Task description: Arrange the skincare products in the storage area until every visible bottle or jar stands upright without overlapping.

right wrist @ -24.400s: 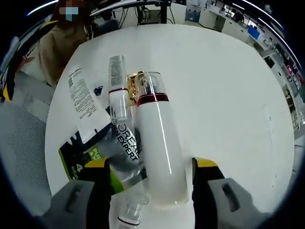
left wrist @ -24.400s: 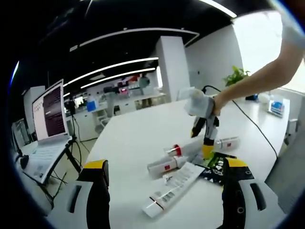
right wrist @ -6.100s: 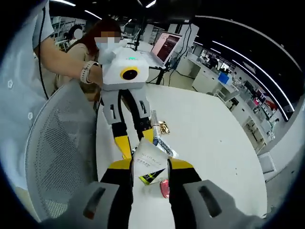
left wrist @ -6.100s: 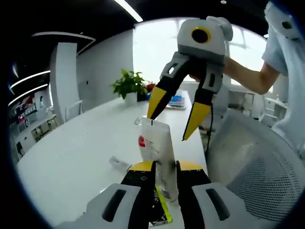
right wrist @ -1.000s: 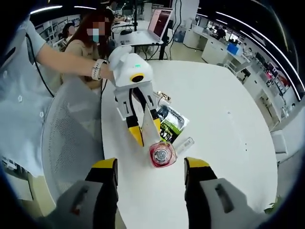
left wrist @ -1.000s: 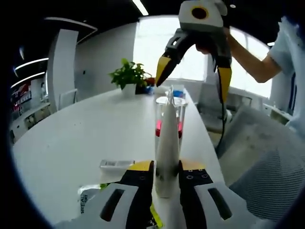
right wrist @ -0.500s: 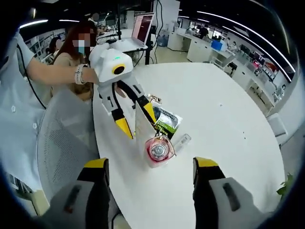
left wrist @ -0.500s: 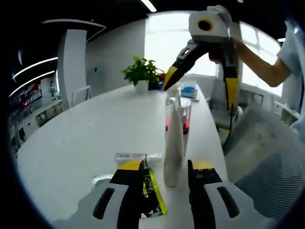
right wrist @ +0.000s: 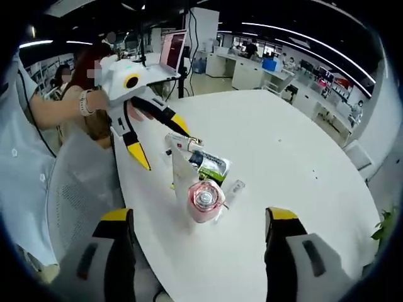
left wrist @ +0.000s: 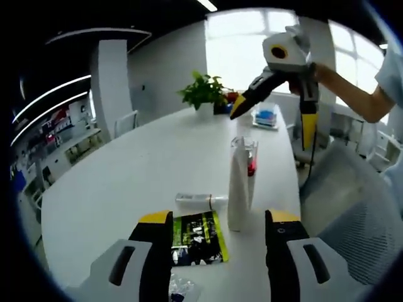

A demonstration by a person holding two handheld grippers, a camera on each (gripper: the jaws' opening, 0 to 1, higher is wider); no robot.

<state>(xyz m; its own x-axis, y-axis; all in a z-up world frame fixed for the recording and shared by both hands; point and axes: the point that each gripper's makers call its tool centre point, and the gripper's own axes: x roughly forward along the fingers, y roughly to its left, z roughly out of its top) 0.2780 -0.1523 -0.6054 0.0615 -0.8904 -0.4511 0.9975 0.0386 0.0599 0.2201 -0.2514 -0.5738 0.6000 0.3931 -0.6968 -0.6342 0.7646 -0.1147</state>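
While the white tube (left wrist: 237, 195) stands upright on the white table (left wrist: 126, 189), a clear bottle with a red band (left wrist: 250, 165) stands upright just behind it, close to the table's near edge beside a mesh chair (left wrist: 352, 220). In the right gripper view the same pair appears from above: the tube (right wrist: 181, 165) and the bottle (right wrist: 204, 202) just beside each other, near the table (right wrist: 283, 157) edge. A small clear bottle (left wrist: 200, 200) lies flat beside the tube, and a green-and-black sachet (left wrist: 198, 236) lies flat in front of it. The left gripper (left wrist: 217, 229) has its jaws spread apart, holding nothing, short of the tube. The right gripper (right wrist: 201, 223) also has its jaws wide apart and empty, raised above the products. Wide bare tabletop extends beyond the products on the far side.
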